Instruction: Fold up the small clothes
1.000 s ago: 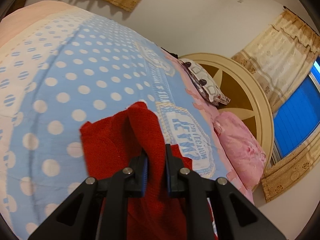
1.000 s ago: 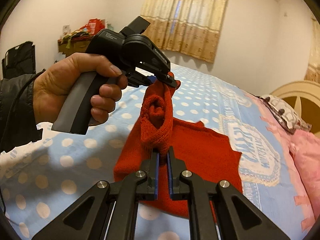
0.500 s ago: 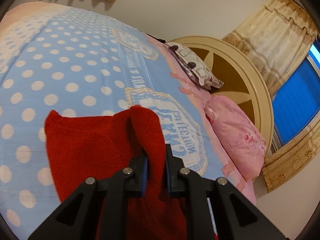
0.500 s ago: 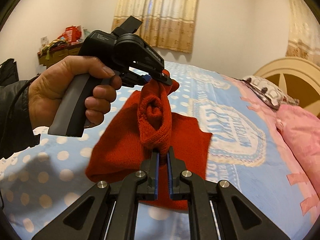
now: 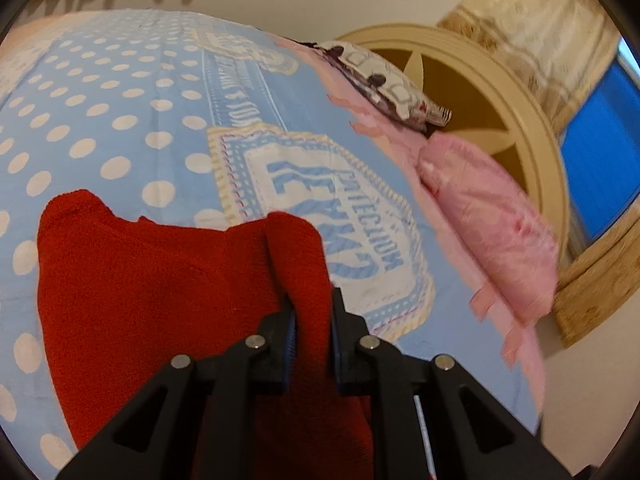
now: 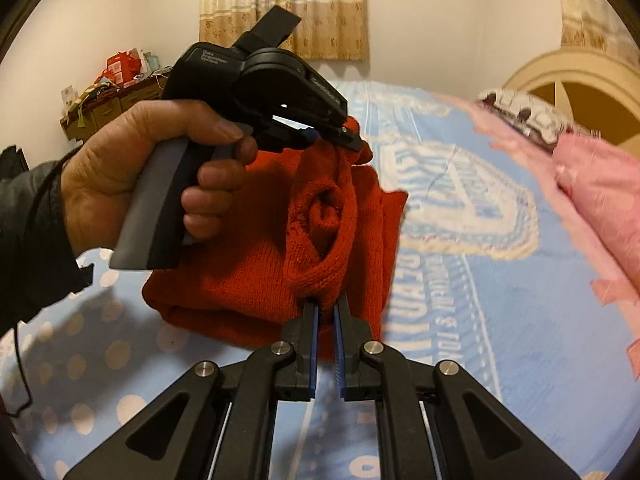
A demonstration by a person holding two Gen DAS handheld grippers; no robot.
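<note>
A red knitted garment [image 5: 152, 280] hangs between both grippers above a blue polka-dot bedspread [image 5: 120, 120]. My left gripper [image 5: 312, 304] is shut on one edge of it, the cloth bunched between the jaws. My right gripper [image 6: 326, 304] is shut on another edge of the red garment [image 6: 248, 272]. In the right wrist view a hand holds the left gripper [image 6: 348, 136], which pinches the garment's top. The lower part of the garment droops toward the bedspread [image 6: 480, 320].
A pink pillow [image 5: 488, 232] and a patterned pillow [image 5: 392, 84] lie at the head of the bed by a cream round headboard [image 5: 500, 92]. A cluttered shelf [image 6: 112, 84] stands by the far wall. Curtains [image 6: 284, 8] hang behind the bed.
Both grippers have swung with the garment toward the head of the bed. The garment hangs wider spread and farther over the bedspread's printed emblem. Both grips stay shut.
</note>
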